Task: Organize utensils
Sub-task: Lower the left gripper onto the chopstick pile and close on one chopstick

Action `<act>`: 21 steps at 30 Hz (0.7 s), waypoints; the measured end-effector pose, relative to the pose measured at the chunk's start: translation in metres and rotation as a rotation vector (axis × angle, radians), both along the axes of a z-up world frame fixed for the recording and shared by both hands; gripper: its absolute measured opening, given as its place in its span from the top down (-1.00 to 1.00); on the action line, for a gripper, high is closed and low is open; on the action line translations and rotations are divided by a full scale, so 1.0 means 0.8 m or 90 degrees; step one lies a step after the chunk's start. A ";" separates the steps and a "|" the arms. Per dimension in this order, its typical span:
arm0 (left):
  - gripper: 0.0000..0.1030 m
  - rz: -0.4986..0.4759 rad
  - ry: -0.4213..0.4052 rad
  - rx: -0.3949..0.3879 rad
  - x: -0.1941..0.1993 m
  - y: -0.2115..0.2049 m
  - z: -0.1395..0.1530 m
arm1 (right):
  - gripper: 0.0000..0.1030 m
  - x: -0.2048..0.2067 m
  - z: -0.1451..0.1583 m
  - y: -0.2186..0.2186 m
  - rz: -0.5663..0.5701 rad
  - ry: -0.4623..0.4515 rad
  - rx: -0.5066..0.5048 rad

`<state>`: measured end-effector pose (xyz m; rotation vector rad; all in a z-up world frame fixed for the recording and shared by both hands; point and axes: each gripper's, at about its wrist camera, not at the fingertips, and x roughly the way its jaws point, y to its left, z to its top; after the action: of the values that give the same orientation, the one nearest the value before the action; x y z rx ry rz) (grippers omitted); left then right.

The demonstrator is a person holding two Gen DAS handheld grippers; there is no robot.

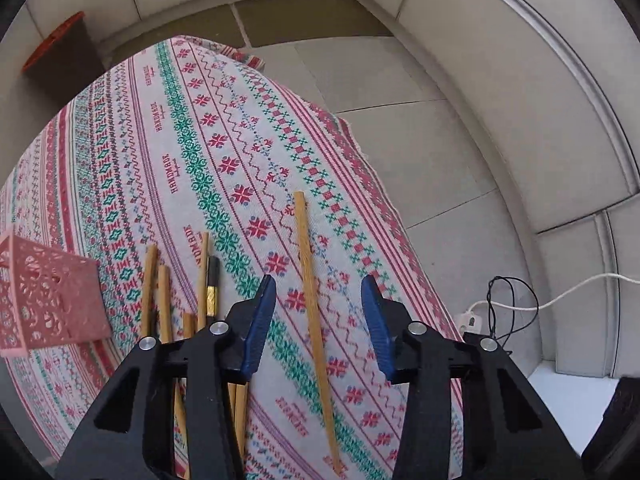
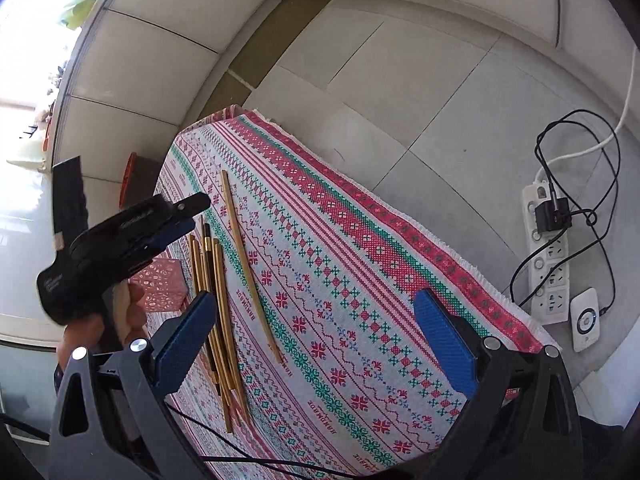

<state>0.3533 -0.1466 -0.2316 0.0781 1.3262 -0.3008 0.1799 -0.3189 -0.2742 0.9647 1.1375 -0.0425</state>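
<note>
A lone wooden chopstick lies lengthwise on the patterned tablecloth. My left gripper hovers over it, open, with the stick in the gap between the blue pads and clear of both. A bundle of chopsticks, one black with a gold band, lies just to its left. In the right wrist view, a hand holds the left gripper above the far end of the bundle and the lone chopstick. My right gripper stands wide open above the cloth, holding nothing.
A pink perforated basket stands on the table left of the bundle. The tablecloth's edge drops to a tiled floor with a power strip, cables and a small white device. An orange-topped box sits beyond the table.
</note>
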 end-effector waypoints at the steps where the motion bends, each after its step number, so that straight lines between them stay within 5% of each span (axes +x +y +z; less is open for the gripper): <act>1: 0.33 0.007 0.012 0.004 0.009 -0.004 -0.009 | -0.87 0.000 -0.001 -0.001 -0.001 0.001 0.004; 5: 0.59 0.020 0.059 -0.003 0.037 -0.012 -0.036 | -0.87 0.002 -0.003 0.000 0.002 0.001 0.007; 13: 0.86 0.016 0.043 0.045 0.051 -0.025 -0.048 | -0.87 0.003 -0.007 0.001 0.009 0.006 0.004; 18: 0.88 0.022 0.014 0.012 0.013 0.003 -0.038 | -0.87 0.006 -0.001 0.011 0.033 0.000 -0.044; 21: 0.88 0.031 -0.014 -0.051 -0.033 0.047 -0.004 | -0.87 0.008 0.011 0.020 0.036 -0.014 -0.104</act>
<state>0.3267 -0.1094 -0.2349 -0.0183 1.2903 -0.3116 0.1862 -0.3031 -0.2655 0.7859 1.1226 -0.0776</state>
